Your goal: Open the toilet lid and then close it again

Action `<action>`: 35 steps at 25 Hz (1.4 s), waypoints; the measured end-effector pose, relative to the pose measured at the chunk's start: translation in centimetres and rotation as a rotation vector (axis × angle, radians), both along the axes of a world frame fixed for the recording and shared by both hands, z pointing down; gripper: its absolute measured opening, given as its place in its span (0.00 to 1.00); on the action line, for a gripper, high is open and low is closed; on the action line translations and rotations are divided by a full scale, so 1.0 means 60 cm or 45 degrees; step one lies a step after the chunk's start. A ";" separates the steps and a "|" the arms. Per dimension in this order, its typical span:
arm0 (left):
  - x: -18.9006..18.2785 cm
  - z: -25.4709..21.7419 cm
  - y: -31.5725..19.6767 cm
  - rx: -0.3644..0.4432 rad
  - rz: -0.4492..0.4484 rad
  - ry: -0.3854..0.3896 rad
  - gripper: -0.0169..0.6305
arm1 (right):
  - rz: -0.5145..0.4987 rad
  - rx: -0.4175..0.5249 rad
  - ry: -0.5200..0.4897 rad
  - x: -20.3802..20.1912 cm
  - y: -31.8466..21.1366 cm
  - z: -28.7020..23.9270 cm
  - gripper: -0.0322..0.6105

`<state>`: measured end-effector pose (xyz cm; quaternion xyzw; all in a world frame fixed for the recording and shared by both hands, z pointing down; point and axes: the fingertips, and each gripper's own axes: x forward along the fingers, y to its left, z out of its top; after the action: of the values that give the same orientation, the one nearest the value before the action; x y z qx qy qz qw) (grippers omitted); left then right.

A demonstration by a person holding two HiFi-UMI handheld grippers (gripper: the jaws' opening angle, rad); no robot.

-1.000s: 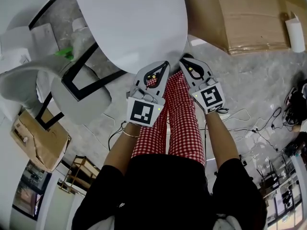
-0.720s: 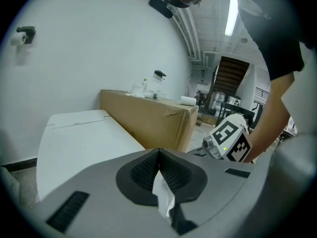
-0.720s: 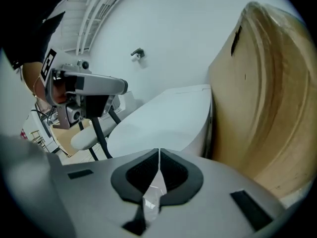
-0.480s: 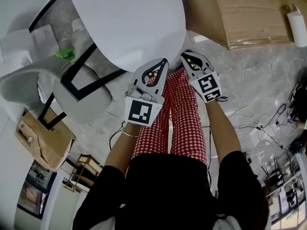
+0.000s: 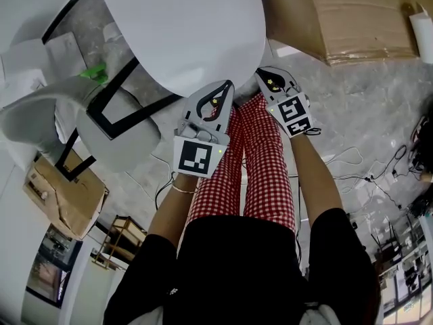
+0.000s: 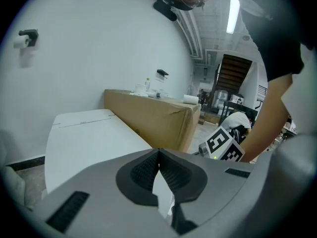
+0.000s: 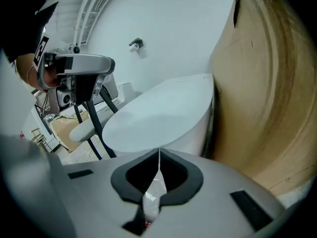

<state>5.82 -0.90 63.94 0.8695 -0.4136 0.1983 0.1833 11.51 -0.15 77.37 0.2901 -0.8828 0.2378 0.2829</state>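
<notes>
The toilet lid [image 5: 183, 32] lies flat and down over the bowl, just ahead of your 2 grippers. The left gripper [image 5: 226, 90] and right gripper [image 5: 265, 76] both have their jaws pressed together on nothing and are not touching the lid. Judging from this, either both steps remain or both are done.

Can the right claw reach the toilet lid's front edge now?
Probably yes: the right claw is close before the closed toilet lid, with nothing between them, though its jaws are shut.
</notes>
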 end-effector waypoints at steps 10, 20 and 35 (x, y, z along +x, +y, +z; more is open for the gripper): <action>-0.013 0.005 0.003 -0.015 -0.015 -0.004 0.03 | 0.038 -0.007 -0.035 0.002 0.001 -0.004 0.08; -0.015 0.018 0.006 -0.036 -0.006 -0.012 0.03 | 0.078 -0.025 -0.124 0.003 0.000 -0.019 0.08; -0.028 0.000 0.003 0.003 -0.007 -0.063 0.03 | 0.126 0.004 -0.248 0.004 -0.004 -0.089 0.08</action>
<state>4.15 -0.69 63.93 0.8633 -0.4207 0.2188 0.1726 11.75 -0.42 72.04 0.3092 -0.8911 0.2771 0.1832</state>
